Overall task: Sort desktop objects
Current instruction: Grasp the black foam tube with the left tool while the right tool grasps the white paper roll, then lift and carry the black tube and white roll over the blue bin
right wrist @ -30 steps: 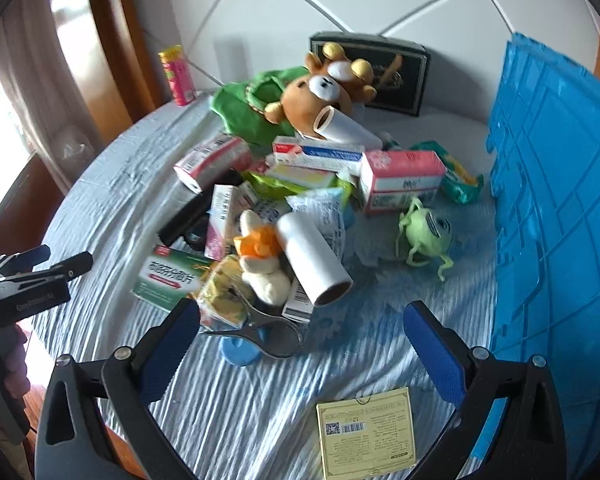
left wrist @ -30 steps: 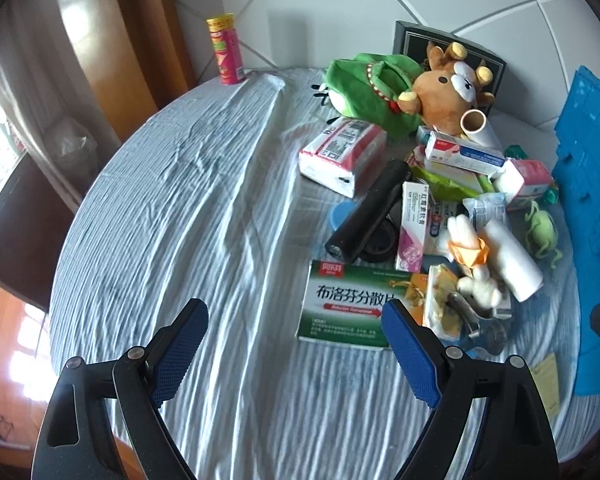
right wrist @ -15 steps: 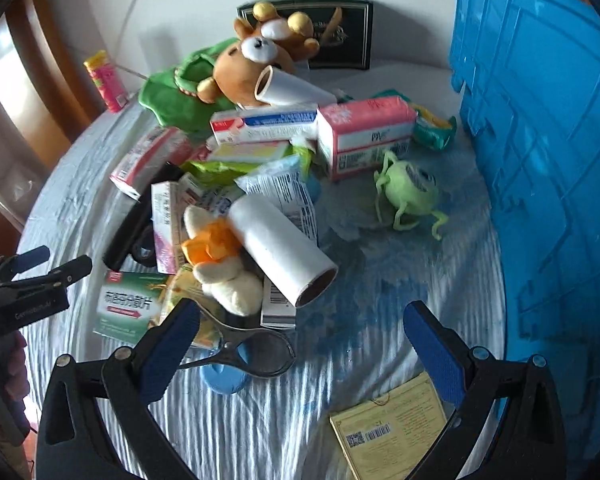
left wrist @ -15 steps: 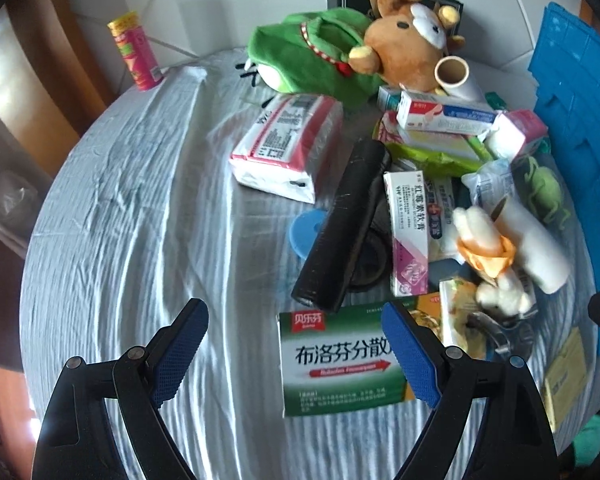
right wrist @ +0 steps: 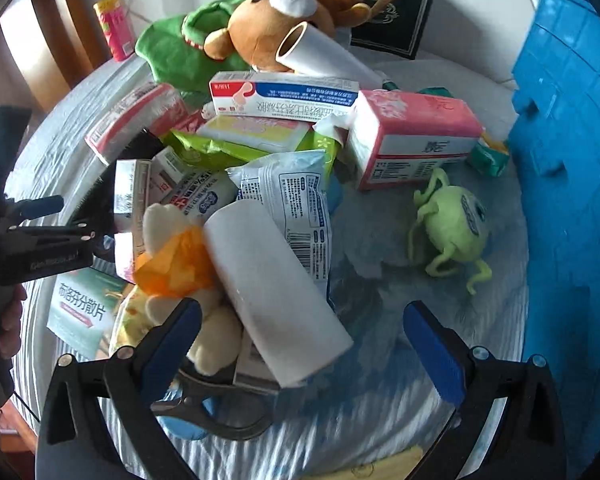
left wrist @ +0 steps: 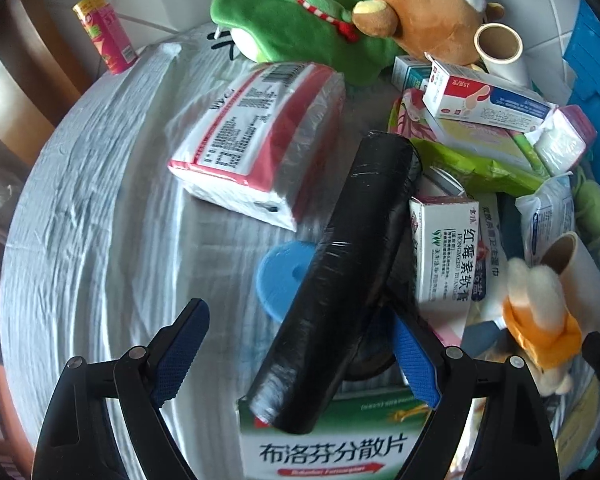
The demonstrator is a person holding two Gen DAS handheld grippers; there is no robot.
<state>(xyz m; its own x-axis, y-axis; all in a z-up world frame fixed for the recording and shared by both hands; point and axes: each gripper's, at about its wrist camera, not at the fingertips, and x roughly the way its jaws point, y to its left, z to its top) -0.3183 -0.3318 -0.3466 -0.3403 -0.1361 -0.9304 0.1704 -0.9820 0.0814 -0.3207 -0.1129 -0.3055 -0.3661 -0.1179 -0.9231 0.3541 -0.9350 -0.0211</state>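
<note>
A pile of boxes, packets and plush toys lies on a round table with a grey-blue cloth [left wrist: 92, 216]. My left gripper [left wrist: 300, 352] is open, its jaws on either side of the near end of a black roll [left wrist: 340, 276], which rests on a green medicine box [left wrist: 332, 444]. My right gripper [right wrist: 304, 344] is open, its jaws on either side of a white paper roll [right wrist: 276, 296]. A small orange-and-cream plush [right wrist: 180, 272] lies by its left finger. A green one-eyed plush [right wrist: 452, 228] lies to the right.
A blue crate [right wrist: 572, 184] stands at the right. A brown bear plush [right wrist: 288, 4] and a green plush [left wrist: 296, 12] sit at the back. A pink can [left wrist: 104, 32] stands back left. A tissue pack [left wrist: 256, 140], a pink box [right wrist: 412, 136] and scissors [right wrist: 220, 408] lie around.
Both grippers have moved forward and down into the pile. The left now straddles the black roll, the right the white paper roll. Both stay open.
</note>
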